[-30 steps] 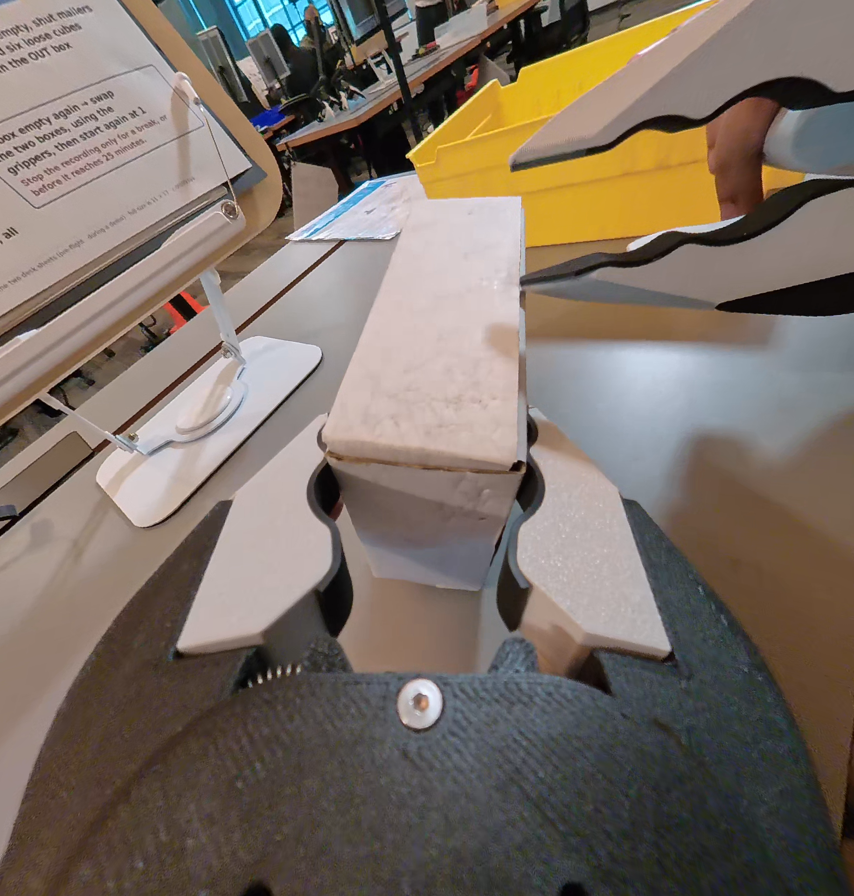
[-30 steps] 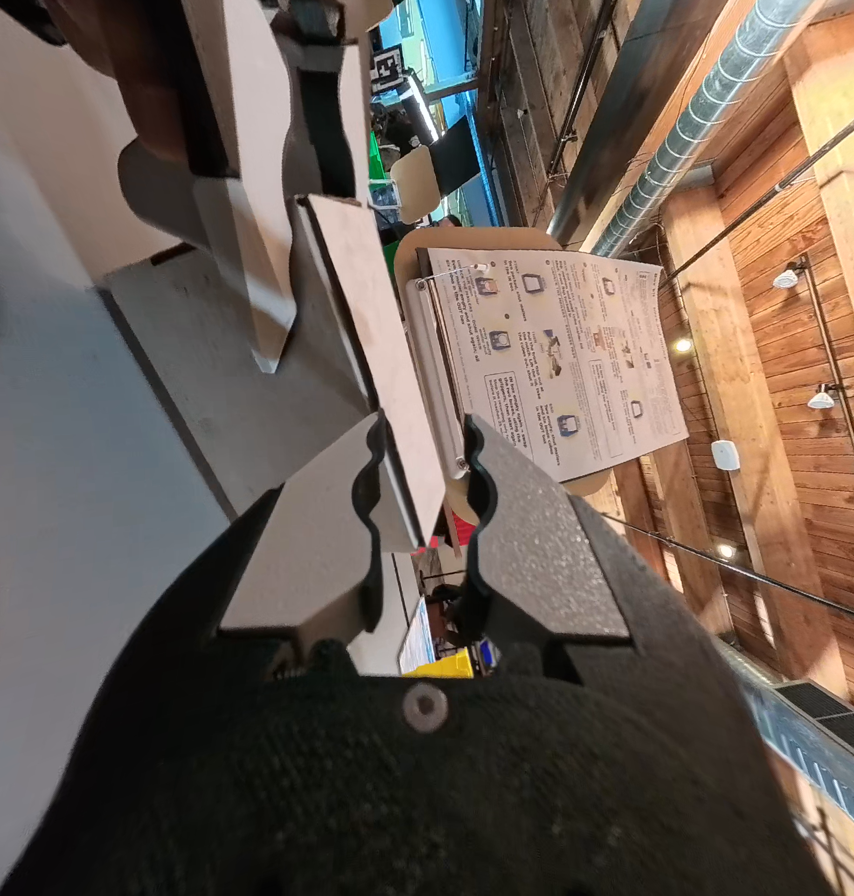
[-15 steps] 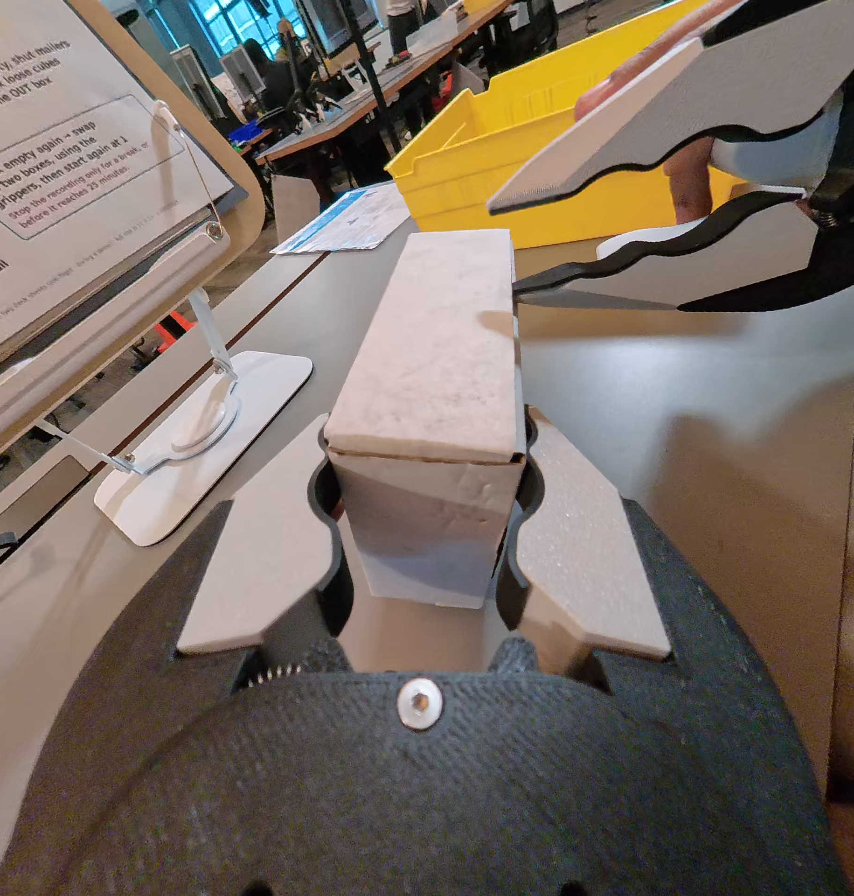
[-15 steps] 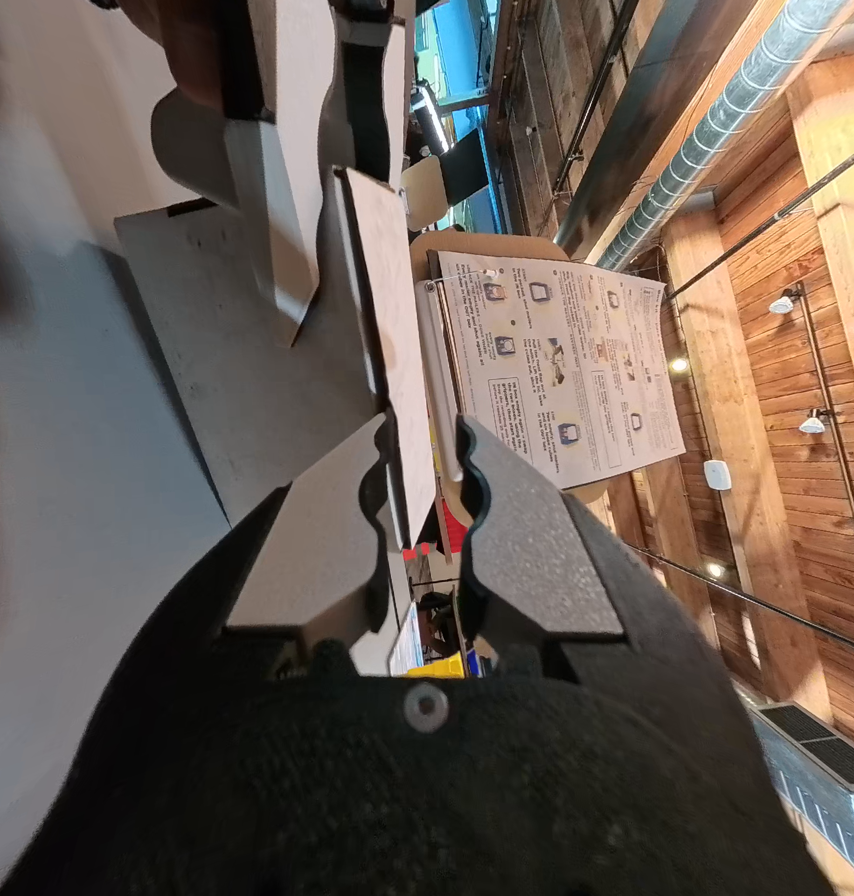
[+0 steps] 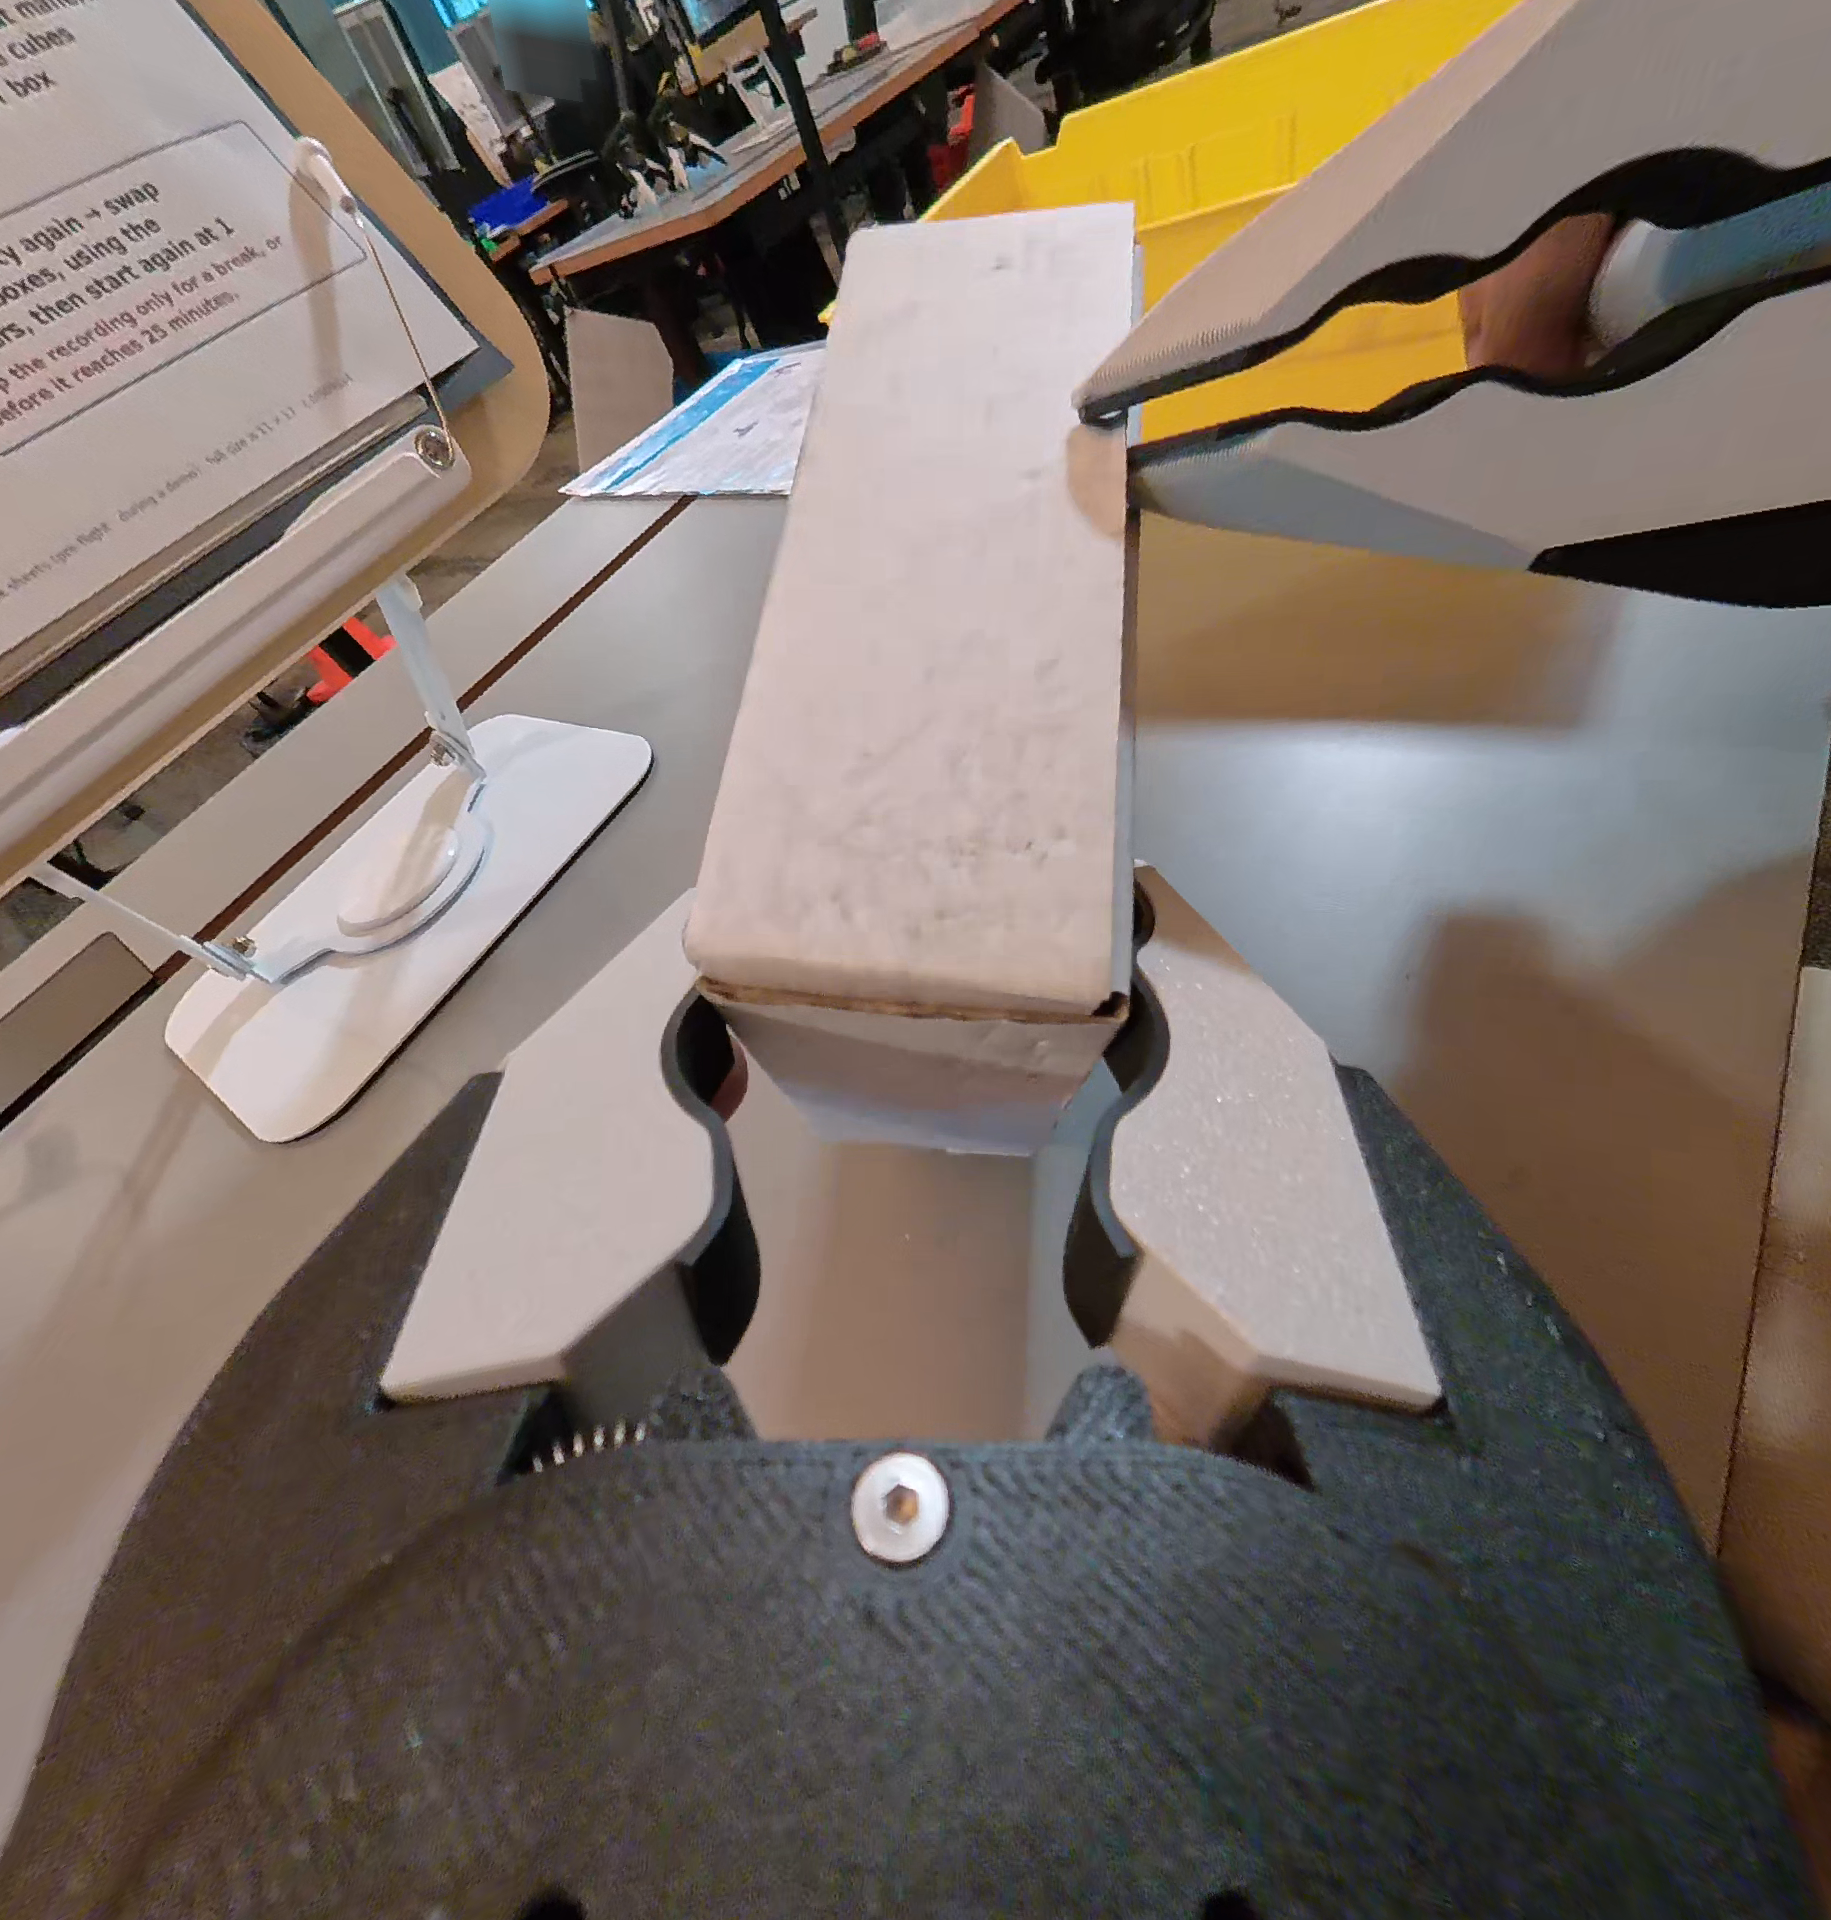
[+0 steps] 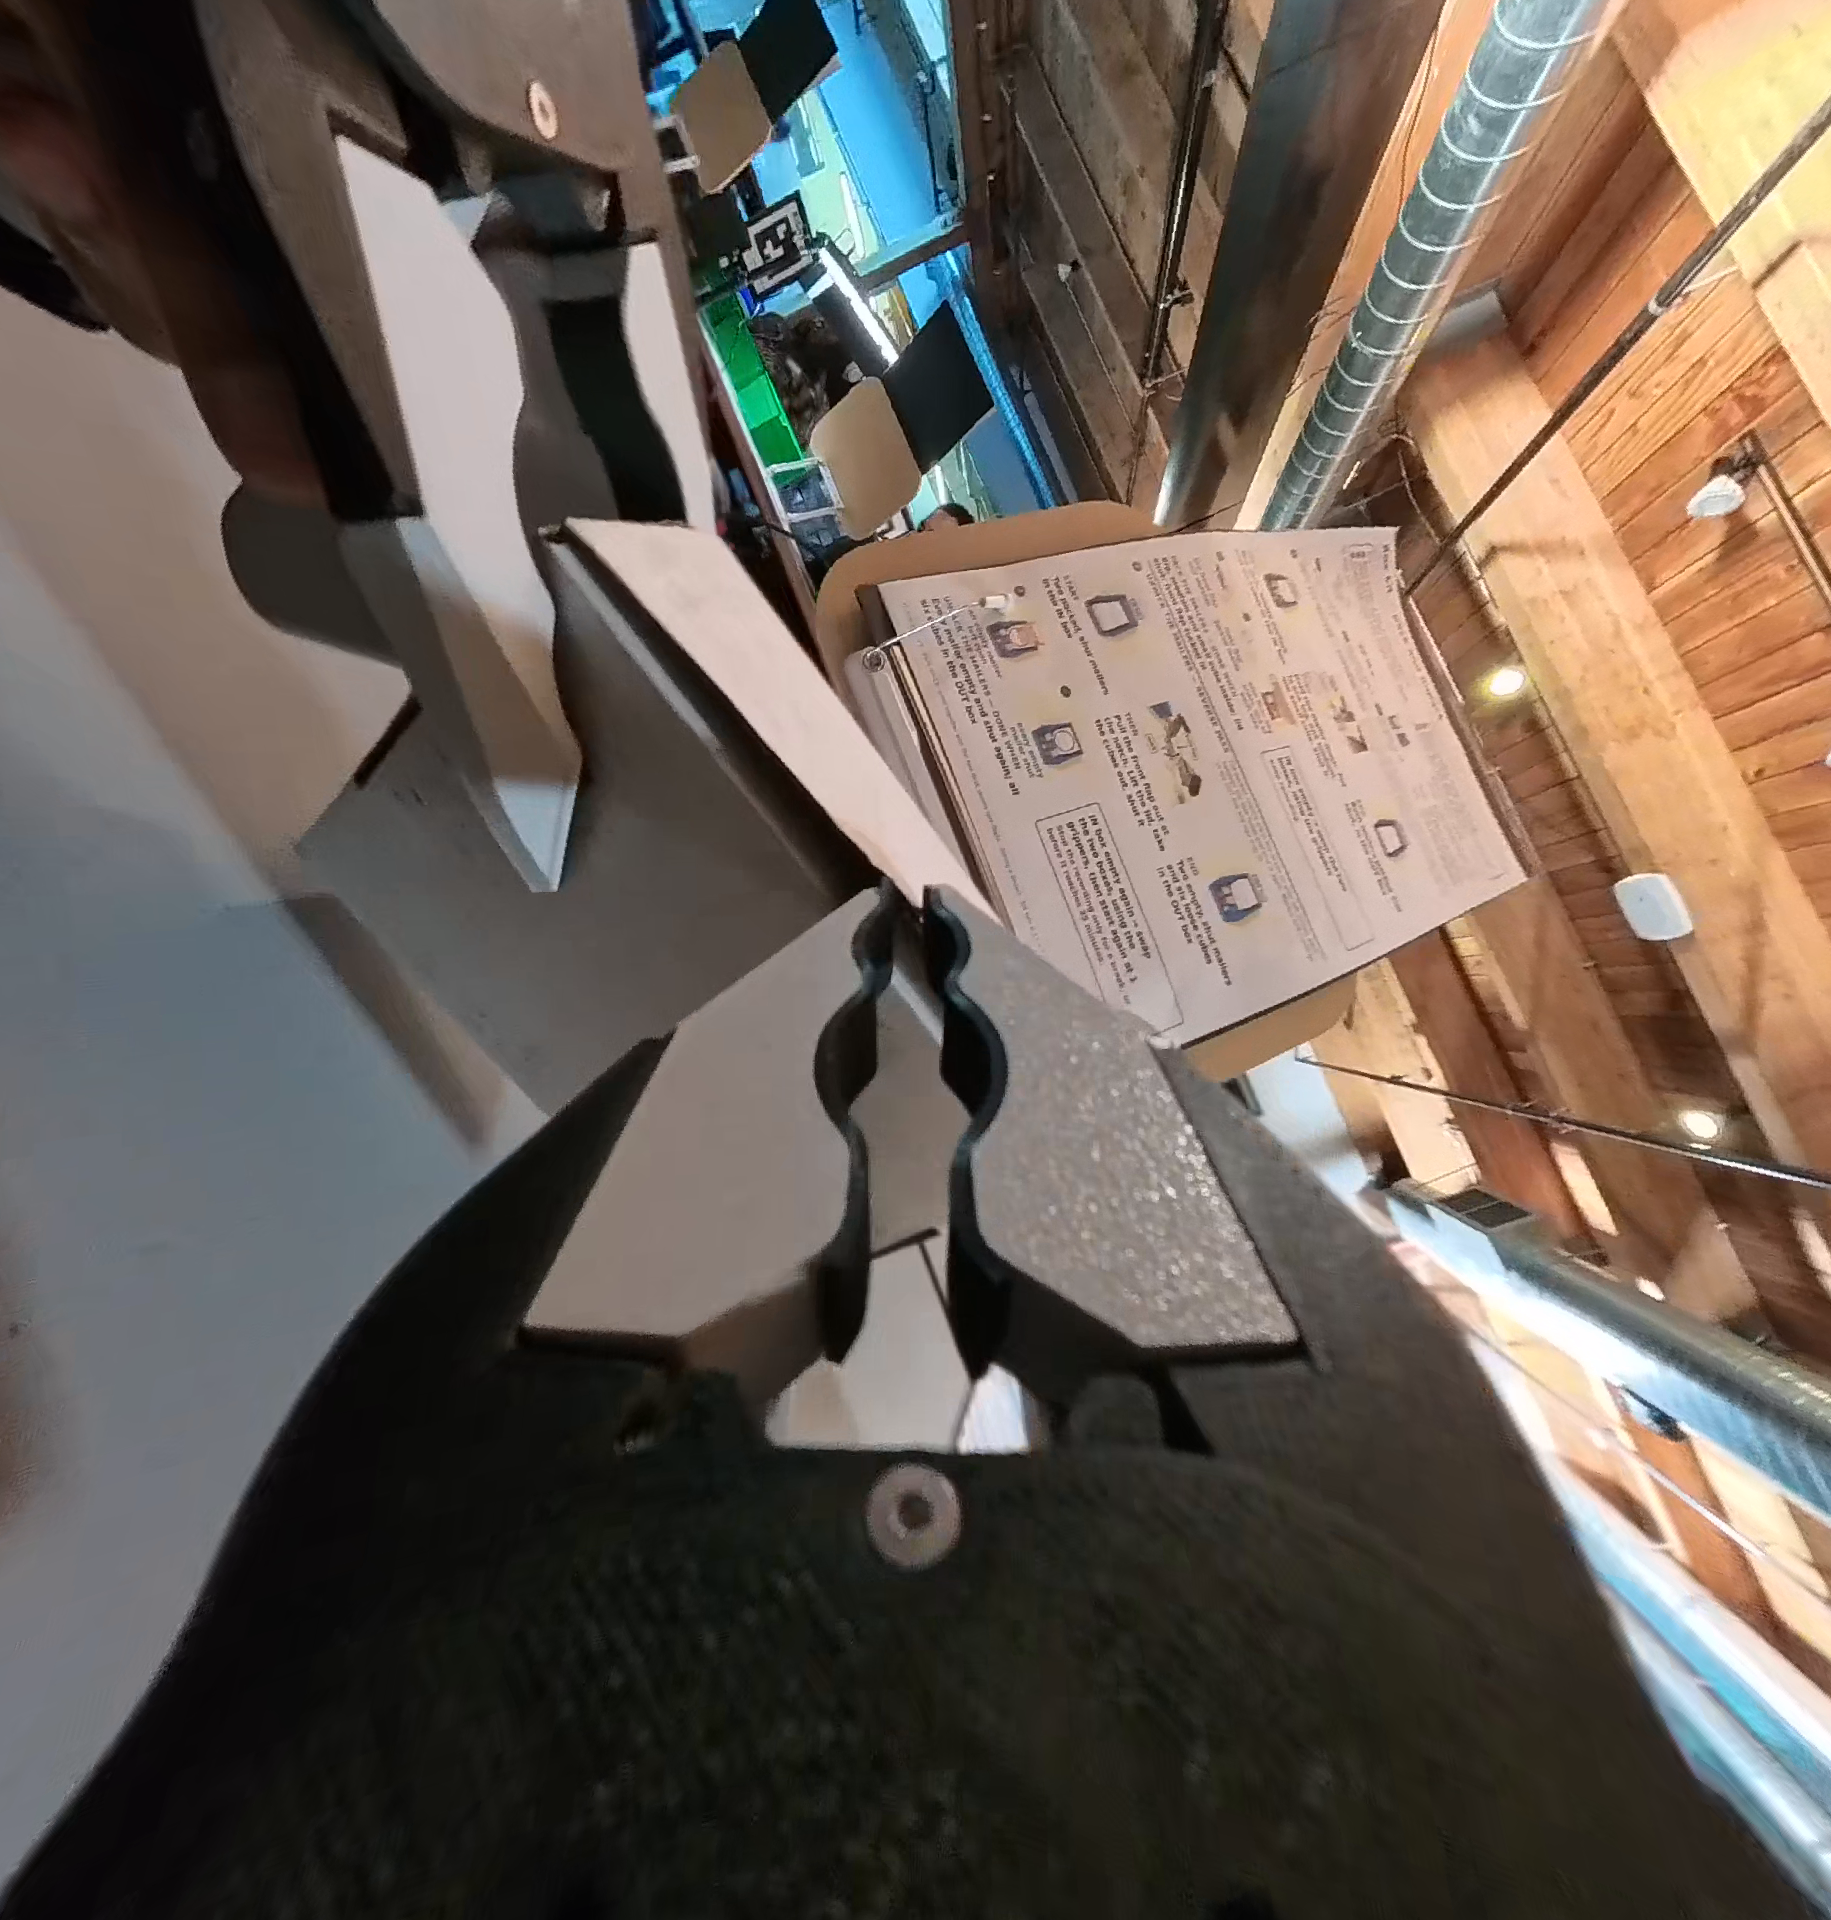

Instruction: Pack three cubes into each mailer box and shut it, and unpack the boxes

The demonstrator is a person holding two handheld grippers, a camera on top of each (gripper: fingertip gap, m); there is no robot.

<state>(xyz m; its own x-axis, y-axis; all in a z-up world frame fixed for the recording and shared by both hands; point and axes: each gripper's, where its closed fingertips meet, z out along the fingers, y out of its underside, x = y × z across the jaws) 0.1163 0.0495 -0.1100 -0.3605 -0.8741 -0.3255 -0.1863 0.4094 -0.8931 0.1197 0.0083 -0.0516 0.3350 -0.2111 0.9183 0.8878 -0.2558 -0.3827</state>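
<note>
A white mailer box (image 5: 942,644) is held off the grey table (image 5: 1462,831), its far end tilted up. My left gripper (image 5: 911,1049) is shut on the box's near end, one finger on each side. My right gripper (image 5: 1103,416) comes in from the right and its tips pinch the lid's right edge near the far end. In the right wrist view my right gripper (image 6: 906,904) is shut on the thin lid panel (image 6: 786,707), with the box's shaded side (image 6: 662,852) and my left gripper's fingers (image 6: 454,582) beyond. No cubes show.
A document stand with an instruction sheet (image 5: 163,343) stands at the left on a white base (image 5: 402,914). A yellow bin (image 5: 1233,166) stands behind the box. A blue and white paper (image 5: 713,436) lies at the back. A tan cardboard edge (image 5: 1825,1299) is at the right.
My right gripper has closed from open onto the lid's edge. The box's far end has risen and tilted up in my left gripper.
</note>
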